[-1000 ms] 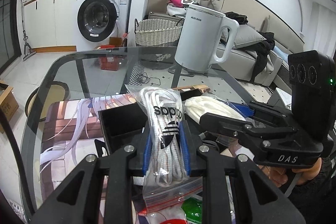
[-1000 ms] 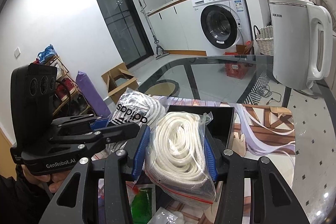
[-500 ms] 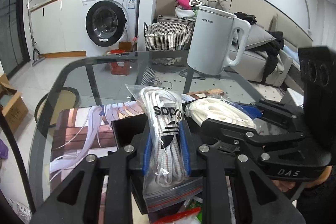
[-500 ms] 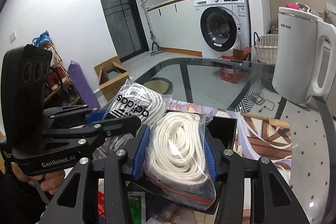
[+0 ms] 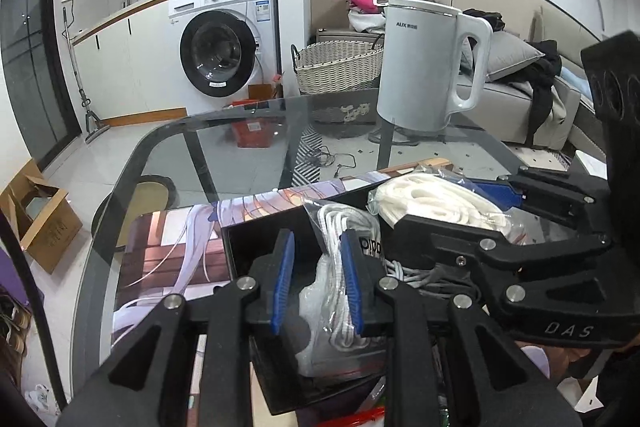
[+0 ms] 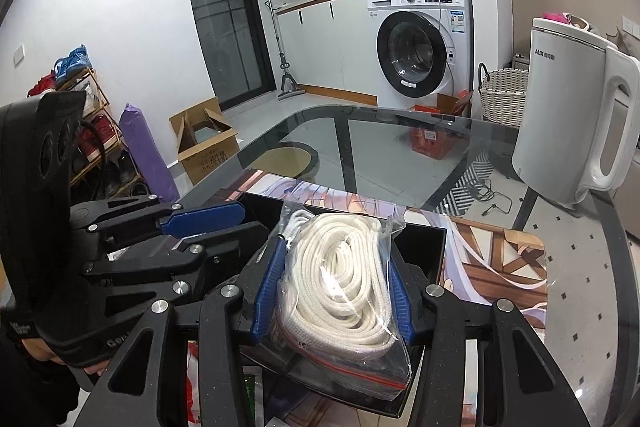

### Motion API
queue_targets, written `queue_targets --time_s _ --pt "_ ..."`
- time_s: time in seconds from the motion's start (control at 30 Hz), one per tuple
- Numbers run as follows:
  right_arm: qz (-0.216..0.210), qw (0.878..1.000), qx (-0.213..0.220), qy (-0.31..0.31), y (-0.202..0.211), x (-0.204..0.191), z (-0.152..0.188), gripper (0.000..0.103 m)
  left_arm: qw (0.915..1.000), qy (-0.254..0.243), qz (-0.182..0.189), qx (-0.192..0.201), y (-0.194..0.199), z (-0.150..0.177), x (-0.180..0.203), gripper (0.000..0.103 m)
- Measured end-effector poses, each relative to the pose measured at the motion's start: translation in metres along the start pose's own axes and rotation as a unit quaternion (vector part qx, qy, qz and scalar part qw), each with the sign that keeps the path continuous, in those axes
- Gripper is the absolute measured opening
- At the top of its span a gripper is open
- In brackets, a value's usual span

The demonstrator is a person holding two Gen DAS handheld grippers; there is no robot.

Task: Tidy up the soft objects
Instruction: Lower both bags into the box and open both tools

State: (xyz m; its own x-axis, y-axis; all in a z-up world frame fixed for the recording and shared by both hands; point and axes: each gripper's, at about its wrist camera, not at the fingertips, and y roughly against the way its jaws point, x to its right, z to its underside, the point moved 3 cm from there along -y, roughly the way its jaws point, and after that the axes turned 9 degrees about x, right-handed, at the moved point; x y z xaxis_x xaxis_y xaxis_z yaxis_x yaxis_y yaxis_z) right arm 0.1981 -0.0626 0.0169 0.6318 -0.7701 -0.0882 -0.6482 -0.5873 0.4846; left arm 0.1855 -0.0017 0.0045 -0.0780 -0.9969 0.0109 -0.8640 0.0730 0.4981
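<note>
A black open box (image 5: 248, 239) (image 6: 424, 247) sits on a printed mat (image 5: 168, 251) on the glass table. My left gripper (image 5: 316, 255) is over the box with its jaws parted; the adidas lace bag (image 5: 340, 291) lies slumped between the blue pads, inside the box. My right gripper (image 6: 336, 275) is shut on a clear zip bag of thick white rope (image 6: 344, 279), held over the box's right part. That rope bag also shows in the left wrist view (image 5: 436, 199), beside the right gripper's body (image 5: 520, 267).
A white AUX kettle (image 5: 424, 67) (image 6: 568, 123) stands on the far right of the glass table (image 5: 240, 131). Red and green packets (image 6: 192, 367) lie near the front edge. A washing machine, wicker basket, sofa and cardboard box are beyond the table.
The left gripper has lowered over the box and its jaws have opened; the adidas bag has dropped and slumped into the box. The right gripper keeps hold of the rope bag.
</note>
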Motion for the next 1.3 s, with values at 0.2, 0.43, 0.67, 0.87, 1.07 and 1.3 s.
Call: queue_targets --time_s 0.2,0.43,0.67,0.87,1.07,1.3 --pt "0.000 1.000 -0.003 0.004 -0.002 -0.001 0.001 0.048 0.9996 -0.005 -0.028 -0.001 -0.004 0.002 0.000 0.022" --pt "0.004 1.000 -0.006 0.008 -0.007 -0.003 0.002 0.048 0.9990 -0.003 -0.044 -0.001 -0.004 0.005 -0.002 0.022" --pt "0.008 1.000 -0.010 0.012 -0.009 -0.004 0.003 0.051 0.9989 0.001 -0.047 -0.006 -0.005 0.008 -0.005 0.023" --pt "0.019 1.000 -0.002 0.014 -0.001 -0.002 0.002 0.061 0.9987 0.004 -0.050 -0.003 0.001 0.010 -0.003 0.040" --pt "0.037 0.999 0.016 0.007 0.023 0.007 0.003 0.084 0.9988 0.026 -0.041 -0.001 0.014 0.013 -0.007 0.057" --pt "0.057 0.998 0.024 -0.019 0.055 0.019 0.012 0.102 0.9984 0.041 -0.035 0.018 0.039 0.019 -0.004 0.086"
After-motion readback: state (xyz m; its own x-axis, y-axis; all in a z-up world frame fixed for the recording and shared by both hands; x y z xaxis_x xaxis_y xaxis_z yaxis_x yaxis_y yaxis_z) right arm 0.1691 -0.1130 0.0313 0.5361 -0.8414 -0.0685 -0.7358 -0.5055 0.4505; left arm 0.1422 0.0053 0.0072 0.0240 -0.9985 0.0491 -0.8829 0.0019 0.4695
